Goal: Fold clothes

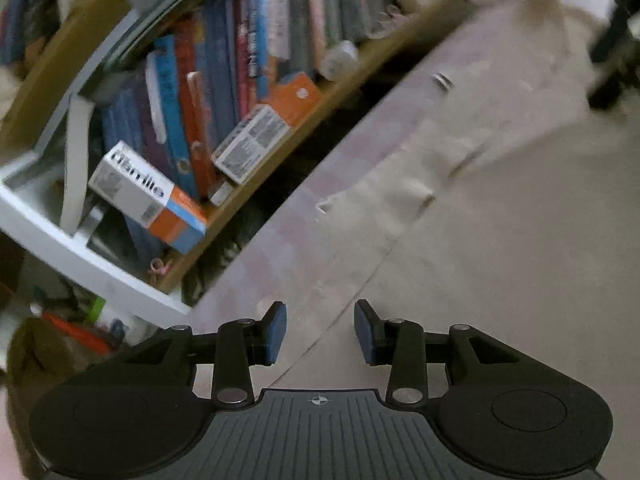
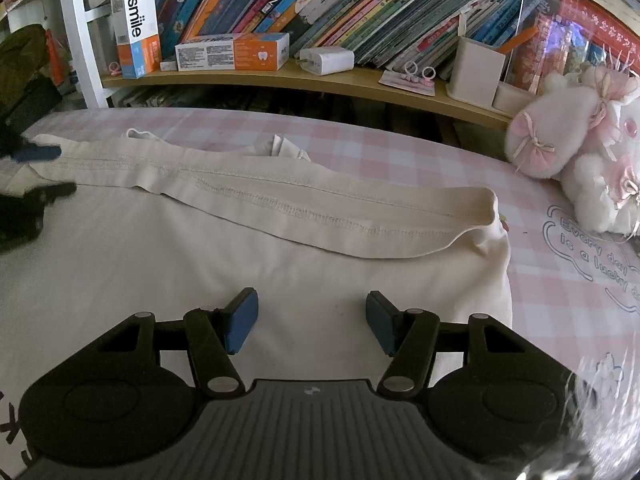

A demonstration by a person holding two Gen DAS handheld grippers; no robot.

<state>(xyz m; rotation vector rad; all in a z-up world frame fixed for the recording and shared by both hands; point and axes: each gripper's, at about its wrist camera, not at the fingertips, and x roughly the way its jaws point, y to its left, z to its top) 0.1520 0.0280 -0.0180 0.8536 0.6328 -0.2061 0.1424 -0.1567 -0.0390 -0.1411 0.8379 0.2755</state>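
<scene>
Pink checked bed sheet point(image 2: 400, 152) under everything, bookshelf point(image 2: 280, 76) behind crammed with books point(image 2: 360, 4). Toothpaste boxes point(image 2: 232, 52) on shelf ledge, plush rabbit point(image 2: 580, 148) at right. White pen holder point(image 2: 476, 70) on shelf, contents unclear. Cream garment point(image 2: 200, 248) spread flat on bed, waistband folded over. Right hand-held gripper point(image 2: 310, 322) released, above garment. Left hand-held gripper point(image 1: 320, 332) released, at garment edge.
</scene>
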